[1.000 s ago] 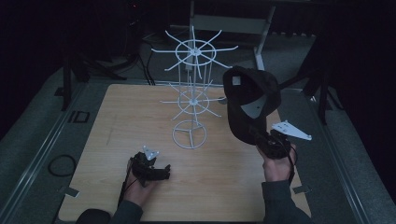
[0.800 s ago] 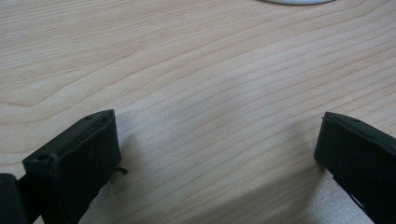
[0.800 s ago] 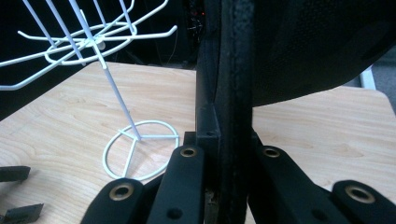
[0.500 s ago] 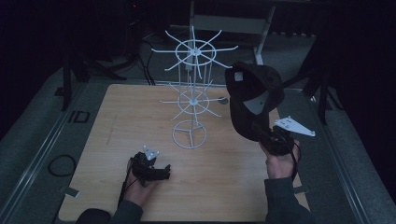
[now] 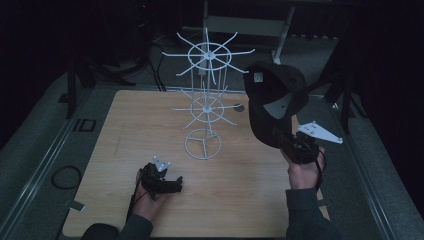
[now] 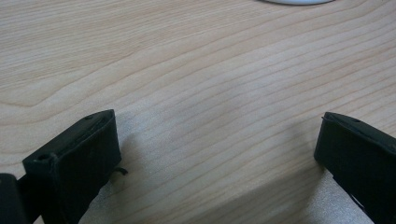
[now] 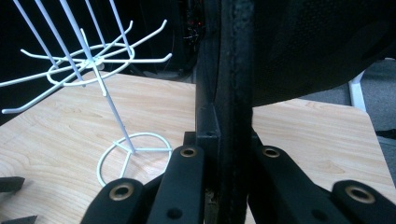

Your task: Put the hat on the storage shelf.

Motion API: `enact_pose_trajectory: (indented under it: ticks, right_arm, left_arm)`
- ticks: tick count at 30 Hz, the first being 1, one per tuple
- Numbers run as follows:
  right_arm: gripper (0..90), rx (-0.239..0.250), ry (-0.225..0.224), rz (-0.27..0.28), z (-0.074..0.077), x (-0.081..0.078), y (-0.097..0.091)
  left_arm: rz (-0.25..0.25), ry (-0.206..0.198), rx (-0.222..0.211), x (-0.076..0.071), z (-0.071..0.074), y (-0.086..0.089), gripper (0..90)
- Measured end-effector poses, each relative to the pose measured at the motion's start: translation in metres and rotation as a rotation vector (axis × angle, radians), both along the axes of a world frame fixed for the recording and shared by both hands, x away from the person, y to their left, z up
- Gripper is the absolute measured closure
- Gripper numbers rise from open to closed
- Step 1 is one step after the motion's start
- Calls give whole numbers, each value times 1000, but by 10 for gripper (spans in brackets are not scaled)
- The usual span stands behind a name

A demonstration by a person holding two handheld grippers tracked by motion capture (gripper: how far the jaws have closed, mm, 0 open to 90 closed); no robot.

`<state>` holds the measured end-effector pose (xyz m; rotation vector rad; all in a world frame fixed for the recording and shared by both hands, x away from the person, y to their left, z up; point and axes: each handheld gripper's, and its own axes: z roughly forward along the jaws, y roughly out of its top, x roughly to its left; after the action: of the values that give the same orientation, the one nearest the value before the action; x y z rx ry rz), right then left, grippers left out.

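Note:
A black cap (image 5: 272, 97) is held up by its brim, right of the white wire rack (image 5: 206, 100). My right gripper (image 5: 295, 145) is shut on the brim; the right gripper view has the brim's edge (image 7: 233, 93) clamped upright between the jaws, the cap's crown (image 7: 317, 42) above and the rack (image 7: 93, 70) at the left. My left gripper (image 5: 170, 185) rests low on the wooden table (image 5: 135, 125) near the front left, open. In the left gripper view its jaws stand wide apart over bare wood (image 6: 210, 93) with nothing between them.
The rack's round base (image 5: 202, 146) stands mid-table, with two tiers of hook arms spreading out above it. A small dark spot (image 5: 239, 107) lies on the table behind the rack. Grey floor and dark stands surround the table.
My right gripper has lifted the cap a little and carried it up and toward the rack's top tier. The left gripper has stayed in place.

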<state>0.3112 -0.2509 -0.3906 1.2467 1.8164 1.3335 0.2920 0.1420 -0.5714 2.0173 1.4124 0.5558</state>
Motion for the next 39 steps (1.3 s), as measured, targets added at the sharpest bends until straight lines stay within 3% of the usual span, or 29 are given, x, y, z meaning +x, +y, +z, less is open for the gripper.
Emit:
enact_pose_trajectory:
  ticks: [39]
  right_arm:
    - [864, -5, -65, -25, 24, 5, 3]
  left_arm:
    - [2, -2, -4, 0, 0, -1, 2]
